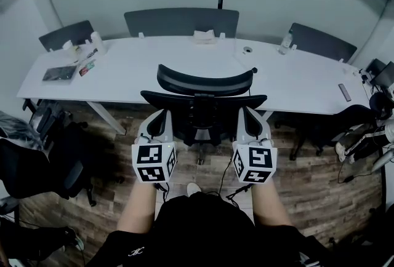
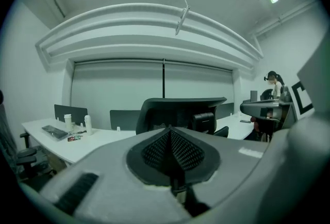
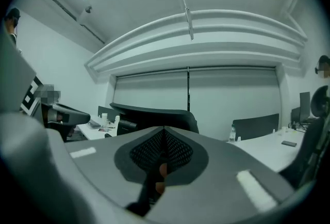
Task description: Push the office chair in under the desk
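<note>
Here, the office chair (image 1: 204, 82) stands against the near edge of the long white table (image 1: 141, 66). Its headrest overlaps the tabletop, and its back faces the person. The left gripper (image 1: 164, 115) and the right gripper (image 1: 247, 113) are held side by side just behind the backrest, one at each end. Whether they touch it cannot be told. Both gripper views show the jaws clenched tight, pad against pad, with nothing between them and the chair's back rising just beyond. A tissue box (image 1: 204, 35) sits at the table's far edge.
</note>
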Demonstrator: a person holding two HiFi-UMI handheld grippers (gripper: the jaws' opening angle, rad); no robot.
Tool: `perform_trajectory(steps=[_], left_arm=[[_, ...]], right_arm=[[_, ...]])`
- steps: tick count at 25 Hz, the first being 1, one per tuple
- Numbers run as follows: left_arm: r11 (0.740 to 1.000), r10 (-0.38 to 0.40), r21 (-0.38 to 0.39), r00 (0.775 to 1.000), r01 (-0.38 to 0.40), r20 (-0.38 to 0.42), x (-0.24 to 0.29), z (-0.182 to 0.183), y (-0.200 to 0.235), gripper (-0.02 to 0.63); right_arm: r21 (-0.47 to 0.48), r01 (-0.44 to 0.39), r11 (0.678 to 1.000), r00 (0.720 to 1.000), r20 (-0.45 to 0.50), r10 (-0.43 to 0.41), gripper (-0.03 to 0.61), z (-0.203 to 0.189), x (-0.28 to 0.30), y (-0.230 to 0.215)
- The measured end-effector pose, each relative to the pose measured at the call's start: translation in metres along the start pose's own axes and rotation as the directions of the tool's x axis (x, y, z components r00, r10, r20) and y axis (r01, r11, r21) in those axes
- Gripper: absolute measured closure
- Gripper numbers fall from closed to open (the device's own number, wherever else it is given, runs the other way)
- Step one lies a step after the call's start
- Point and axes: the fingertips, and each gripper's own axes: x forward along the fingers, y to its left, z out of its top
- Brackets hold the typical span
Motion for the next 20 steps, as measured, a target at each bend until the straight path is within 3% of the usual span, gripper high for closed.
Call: perform_trajectory(steps=[3,20], left_arm=[[0.999,-0.013,0.03,1.0,0.013,-0.008,-0.002,-0.002,-0.004,0.605],[0.999,-0.001,0.036,0.999,0.002,-0.052,-0.015,-0.018,0.005,0.604]], right_arm=[[-0.011,0.004,1.0,1.0,-0.001,-0.004,0.572,0.0,-0.003,0.002],[-0.025,0.016,1.0,1.0,-0.009,-0.016,0.572,-0.006,-0.01,0.013]])
